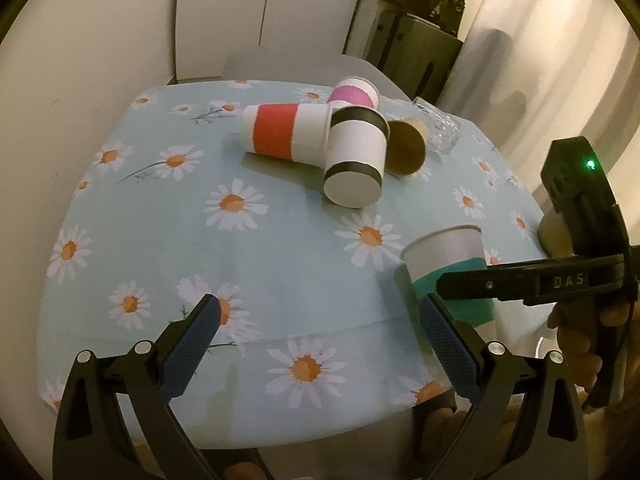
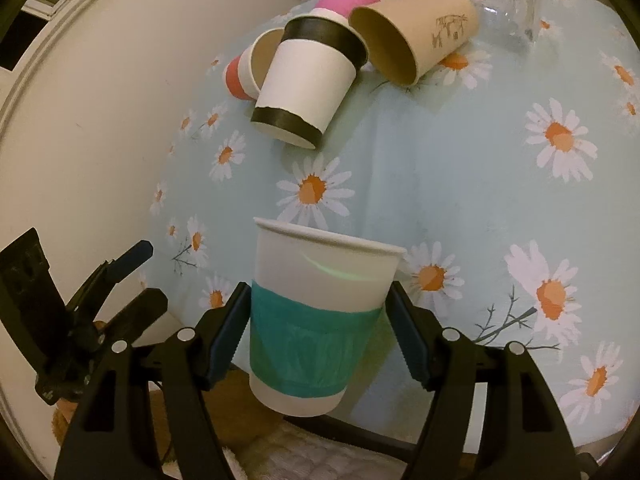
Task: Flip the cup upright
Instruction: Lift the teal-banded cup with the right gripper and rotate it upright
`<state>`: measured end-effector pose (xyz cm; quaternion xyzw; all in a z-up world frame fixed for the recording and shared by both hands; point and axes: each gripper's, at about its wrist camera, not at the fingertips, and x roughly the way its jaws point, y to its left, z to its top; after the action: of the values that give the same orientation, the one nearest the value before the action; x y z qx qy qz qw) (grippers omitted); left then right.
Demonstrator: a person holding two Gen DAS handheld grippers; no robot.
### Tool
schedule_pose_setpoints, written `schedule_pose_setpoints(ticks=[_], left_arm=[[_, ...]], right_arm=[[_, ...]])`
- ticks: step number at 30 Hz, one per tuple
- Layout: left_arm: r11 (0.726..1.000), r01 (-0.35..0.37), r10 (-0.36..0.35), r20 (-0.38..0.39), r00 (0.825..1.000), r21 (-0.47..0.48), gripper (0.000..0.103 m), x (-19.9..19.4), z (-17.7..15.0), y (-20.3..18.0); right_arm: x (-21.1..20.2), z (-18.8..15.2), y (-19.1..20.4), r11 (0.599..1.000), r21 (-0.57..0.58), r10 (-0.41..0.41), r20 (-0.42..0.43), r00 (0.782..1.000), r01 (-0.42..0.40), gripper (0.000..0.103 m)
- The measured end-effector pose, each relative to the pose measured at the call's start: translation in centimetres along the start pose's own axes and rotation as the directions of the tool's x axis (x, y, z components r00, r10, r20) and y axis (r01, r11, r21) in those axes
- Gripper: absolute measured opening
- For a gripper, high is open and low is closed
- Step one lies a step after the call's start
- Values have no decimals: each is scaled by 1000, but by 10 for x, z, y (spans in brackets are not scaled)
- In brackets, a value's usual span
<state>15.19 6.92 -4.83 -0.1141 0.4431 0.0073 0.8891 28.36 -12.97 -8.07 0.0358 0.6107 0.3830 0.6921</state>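
Note:
A white paper cup with a teal band (image 2: 316, 320) is held mouth-up between the fingers of my right gripper (image 2: 316, 332), slightly tilted, at the near edge of the daisy tablecloth (image 2: 460, 184). It also shows in the left wrist view (image 1: 448, 268), with the right gripper (image 1: 476, 286) across it. My left gripper (image 1: 320, 320) is open and empty above the near table edge, left of the cup.
Several cups lie on their sides at the far end: red-banded (image 1: 286, 134), black-banded (image 1: 356, 156), pink-banded (image 1: 354, 92) and brown (image 1: 408, 146). A clear glass (image 1: 440, 130) lies beside them. A white wall runs along the left.

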Motion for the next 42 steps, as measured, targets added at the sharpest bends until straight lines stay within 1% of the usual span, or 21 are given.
schedule_pose_setpoints(ticks=[3, 6, 9, 11, 13, 15, 19, 22, 24, 26, 28, 31, 34, 35, 38, 42], left_arm=[[1000, 4, -4, -2, 1000, 10, 96, 0, 0, -3], [1000, 8, -8, -3, 1000, 14, 96, 0, 1, -4], [1000, 19, -19, 1, 1000, 12, 96, -1, 4, -7], [999, 46, -46, 0, 999, 6, 96, -1, 5, -11], [996, 87, -87, -10, 996, -1, 96, -1, 8, -18], [994, 111, -111, -15, 994, 0, 96, 0, 10, -25], [990, 138, -139, -83, 987, -19, 96, 10, 13, -40], [988, 141, -149, -149, 978, -59, 96, 20, 15, -46], [987, 134, -148, -182, 972, -90, 96, 27, 19, -50], [986, 129, -148, -199, 969, -107, 96, 32, 23, -55], [987, 117, -138, -216, 967, -109, 96, 36, 26, -60], [992, 80, -102, -253, 962, -97, 96, 45, 30, -69], [994, 35, -62, -268, 961, -105, 96, 52, 36, -73], [994, 21, -52, -287, 957, -110, 96, 56, 37, -74], [992, 1, -42, -315, 948, -130, 95, 66, 38, -72], [992, -11, -32, -338, 941, -123, 95, 74, 41, -74]], right_arm=[[-2, 1, -5, 1000, 4, 4, 5, 1000, -4, 74], [-15, 1, -11, 1000, 16, 24, 23, 999, -25, 74], [-38, 0, -17, 997, 35, 60, 65, 996, -62, 74], [-50, -1, -21, 996, 40, 71, 90, 993, -75, 74], [-65, -4, -26, 995, 51, 81, 121, 989, -88, 74], [-77, -8, -30, 994, 56, 82, 141, 987, -91, 74], [-103, -19, -41, 994, 76, 57, 202, 978, -74, 74], [-119, -26, -51, 992, 105, 42, 239, 970, -69, 74], [-127, -30, -55, 989, 120, 50, 254, 966, -82, 74], [-132, -35, -59, 986, 133, 59, 262, 963, -96, 74], [-133, -40, -61, 985, 137, 67, 259, 964, -105, 74], [-132, -44, -61, 986, 131, 69, 250, 966, -105, 74], [-133, -46, -62, 986, 128, 76, 247, 966, -110, 74], [-132, -45, -63, 986, 129, 76, 245, 967, -110, 74], [-131, -44, -68, 983, 141, 82, 240, 967, -118, 74], [-133, -43, -74, 981, 150, 80, 238, 968, -119, 74]])
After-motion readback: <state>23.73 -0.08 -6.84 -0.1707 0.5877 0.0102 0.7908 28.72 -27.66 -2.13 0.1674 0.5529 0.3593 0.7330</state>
